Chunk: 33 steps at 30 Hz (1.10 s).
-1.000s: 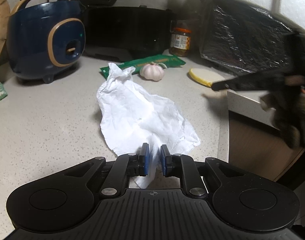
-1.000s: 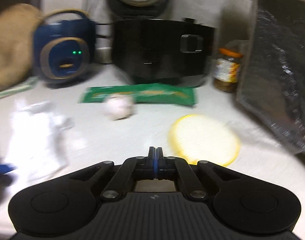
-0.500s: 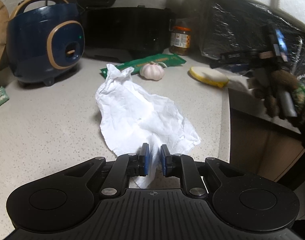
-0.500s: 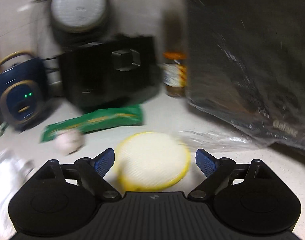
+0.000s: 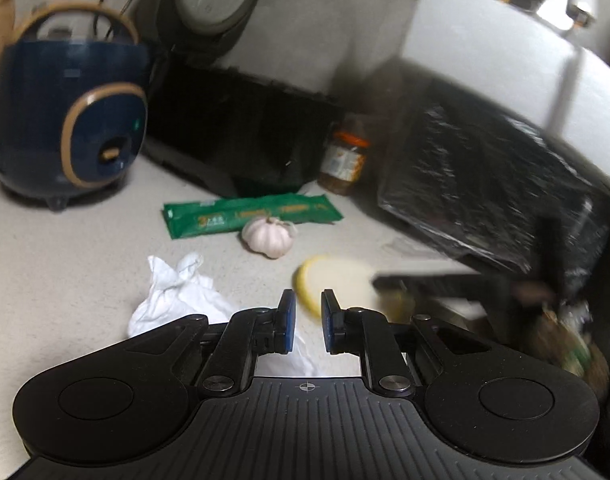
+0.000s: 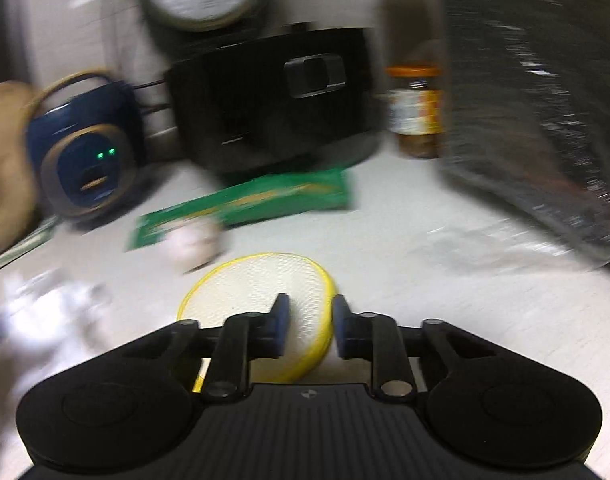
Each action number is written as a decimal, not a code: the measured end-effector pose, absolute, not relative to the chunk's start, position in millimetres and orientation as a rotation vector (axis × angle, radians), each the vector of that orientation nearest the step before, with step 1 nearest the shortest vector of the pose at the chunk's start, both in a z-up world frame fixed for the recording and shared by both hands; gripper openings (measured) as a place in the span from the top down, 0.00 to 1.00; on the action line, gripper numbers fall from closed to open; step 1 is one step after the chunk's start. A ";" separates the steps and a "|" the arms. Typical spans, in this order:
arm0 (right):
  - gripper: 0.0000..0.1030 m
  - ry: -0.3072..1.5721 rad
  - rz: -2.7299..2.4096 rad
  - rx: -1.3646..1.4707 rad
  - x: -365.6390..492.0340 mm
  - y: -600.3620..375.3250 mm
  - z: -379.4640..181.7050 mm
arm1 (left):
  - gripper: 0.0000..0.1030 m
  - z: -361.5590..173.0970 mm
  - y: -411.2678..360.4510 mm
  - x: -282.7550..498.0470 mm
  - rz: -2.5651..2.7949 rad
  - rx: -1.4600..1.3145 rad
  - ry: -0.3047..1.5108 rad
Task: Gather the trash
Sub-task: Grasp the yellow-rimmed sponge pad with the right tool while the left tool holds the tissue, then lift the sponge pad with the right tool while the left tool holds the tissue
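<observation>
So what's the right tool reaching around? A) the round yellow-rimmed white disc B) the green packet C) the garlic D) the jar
A: in the right wrist view the right tool is open, with the edge of the yellow-rimmed white disc between its fingers; the garlic, green packet and jar sit farther back.

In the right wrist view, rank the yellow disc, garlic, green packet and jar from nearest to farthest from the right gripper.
1. Yellow disc, its edge between the right gripper fingers.
2. Garlic, ahead left.
3. Green packet, behind the garlic.
4. Jar, far right, at the back.
</observation>
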State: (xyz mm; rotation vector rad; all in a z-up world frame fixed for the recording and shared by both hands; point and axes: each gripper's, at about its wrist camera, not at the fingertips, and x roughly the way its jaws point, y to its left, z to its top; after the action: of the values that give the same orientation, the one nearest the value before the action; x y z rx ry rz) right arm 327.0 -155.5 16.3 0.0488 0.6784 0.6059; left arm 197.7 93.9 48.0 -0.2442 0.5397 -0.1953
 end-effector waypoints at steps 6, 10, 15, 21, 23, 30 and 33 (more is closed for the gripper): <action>0.82 0.649 0.741 -0.003 268.6 -143.9 18.9 | 0.84 24.5 90.4 233.6 -0.161 -0.233 0.693; 0.80 0.586 0.714 -0.050 243.0 -146.3 18.6 | 0.83 15.4 84.9 232.2 -0.162 -0.177 0.724; 0.73 0.605 0.706 0.041 237.6 -160.8 13.3 | 0.83 15.1 82.0 231.9 -0.216 -0.209 0.743; 0.37 0.701 0.694 0.247 243.7 -187.6 -2.2 | 0.83 15.7 64.3 222.7 -0.235 -0.115 0.733; 0.38 0.746 0.715 0.331 246.8 -193.6 -7.9 | 0.83 16.0 60.5 220.4 -0.239 -0.108 0.737; 0.56 0.846 0.843 0.440 241.9 -182.1 -14.6 | 0.82 14.4 48.4 210.9 -0.283 -0.102 0.749; 0.70 0.792 0.836 0.383 230.9 -178.6 -4.0 | 0.82 15.6 49.8 207.4 -0.284 -0.090 0.745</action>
State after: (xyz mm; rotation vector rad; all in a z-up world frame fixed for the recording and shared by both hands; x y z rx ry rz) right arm 230.9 -178.6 -4.0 0.3826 0.7921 0.8361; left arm 207.4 49.8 15.6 -0.0903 0.7449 -0.2836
